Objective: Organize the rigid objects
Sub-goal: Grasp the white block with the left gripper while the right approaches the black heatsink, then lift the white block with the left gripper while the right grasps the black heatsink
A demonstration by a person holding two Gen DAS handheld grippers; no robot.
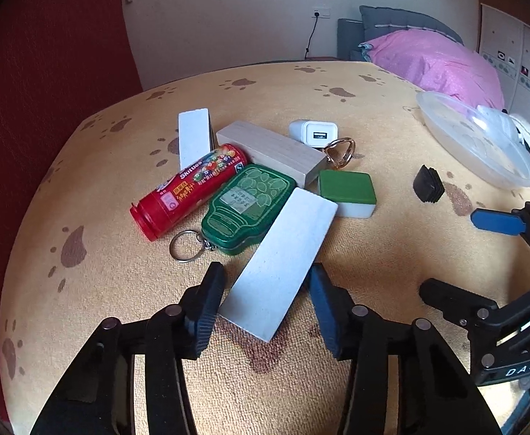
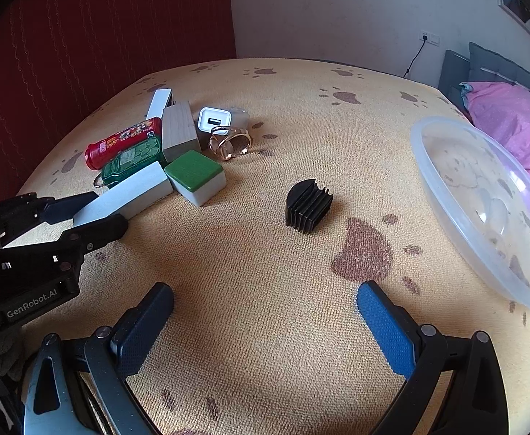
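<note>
While the clear plastic bowl (image 2: pixel 482 210) is sitting with nothing in it at the right of the surface (image 2: pixel 265 326), the sorting looks barely begun. The left gripper (image 1: pixel 265 301) is straddling the near end of a white block (image 1: pixel 279 264), its fingers (image 1: pixel 206 304) spread to either side and apparently not yet pressing on it. The right gripper (image 2: pixel 265 311) is hovering wide open over bare cloth, holding nothing.

Everything else is lying in a pile: a red candy tube (image 1: pixel 188 188), a green tin (image 1: pixel 250 206) with a key ring, a wooden block (image 1: pixel 272 148), a second white block (image 1: pixel 194 137), a green-topped tile (image 1: pixel 348 190), a white charger (image 1: pixel 313 132) and a gold ring clasp (image 1: pixel 339 150). A black ribbed cap (image 2: pixel 308 206) is lying apart, between pile and bowl.

The surface is wearing a yellow paw-print cloth; a red curtain, pale wall and a bed with pink bedding are standing behind.
</note>
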